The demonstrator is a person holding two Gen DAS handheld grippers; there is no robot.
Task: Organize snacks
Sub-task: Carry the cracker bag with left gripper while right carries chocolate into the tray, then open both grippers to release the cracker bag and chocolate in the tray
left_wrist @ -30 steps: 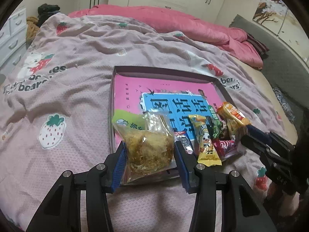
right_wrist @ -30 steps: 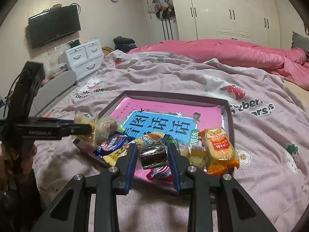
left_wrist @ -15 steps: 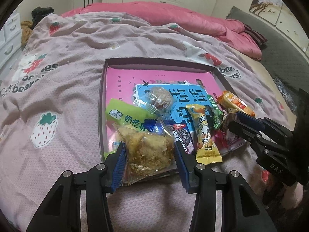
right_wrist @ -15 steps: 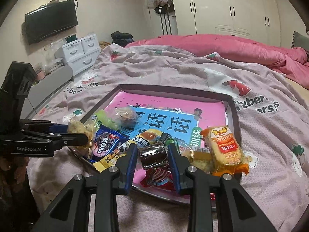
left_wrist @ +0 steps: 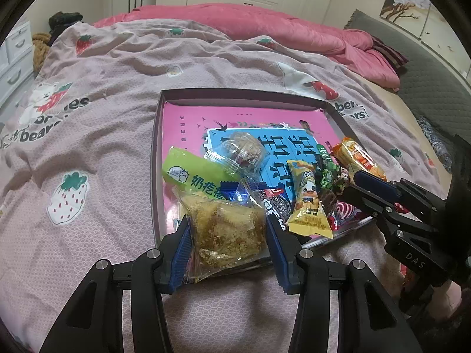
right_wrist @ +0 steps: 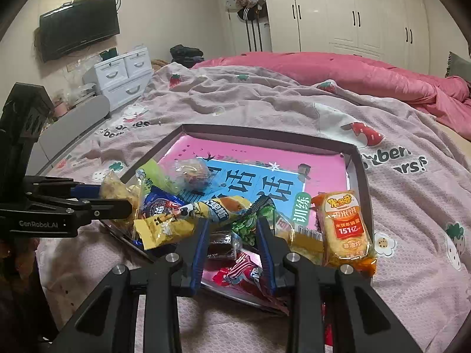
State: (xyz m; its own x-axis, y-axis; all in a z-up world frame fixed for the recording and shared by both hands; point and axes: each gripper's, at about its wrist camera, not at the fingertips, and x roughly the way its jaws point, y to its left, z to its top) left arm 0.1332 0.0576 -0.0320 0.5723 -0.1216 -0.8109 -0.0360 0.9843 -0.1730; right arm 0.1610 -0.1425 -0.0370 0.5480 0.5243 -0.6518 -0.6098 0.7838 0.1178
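A clear packet of golden crumbly snack point(left_wrist: 226, 229) sits between the blue pads of my left gripper point(left_wrist: 227, 223), which is shut on it over the near edge of the dark tray point(left_wrist: 156, 158). My right gripper point(right_wrist: 232, 229) is shut on a small dark brown wrapped snack point(right_wrist: 220, 242) just above the snack pile. Several snacks lie in the tray: a green milk packet point(left_wrist: 200, 176), a round pastry in clear wrap point(left_wrist: 244, 153), a blue cookie packet point(left_wrist: 273, 203), a yellow panda packet point(left_wrist: 309, 203) and an orange rice cracker pack point(right_wrist: 344, 229). The left gripper point(right_wrist: 88, 203) shows at the left in the right wrist view.
The tray lies on a bed with a pink strawberry-print cover point(left_wrist: 88, 147), and a pink book point(right_wrist: 259, 158) lines its bottom. A red candy wrapper point(right_wrist: 238, 273) hangs over the tray's near rim. A pink quilt point(right_wrist: 353, 73), white drawers point(right_wrist: 123, 73) and wardrobes stand beyond.
Both grips hold as before. The golden packet sits lower in the left view, uncovering the round pastry behind it. In the right view the snack pile has come nearer.
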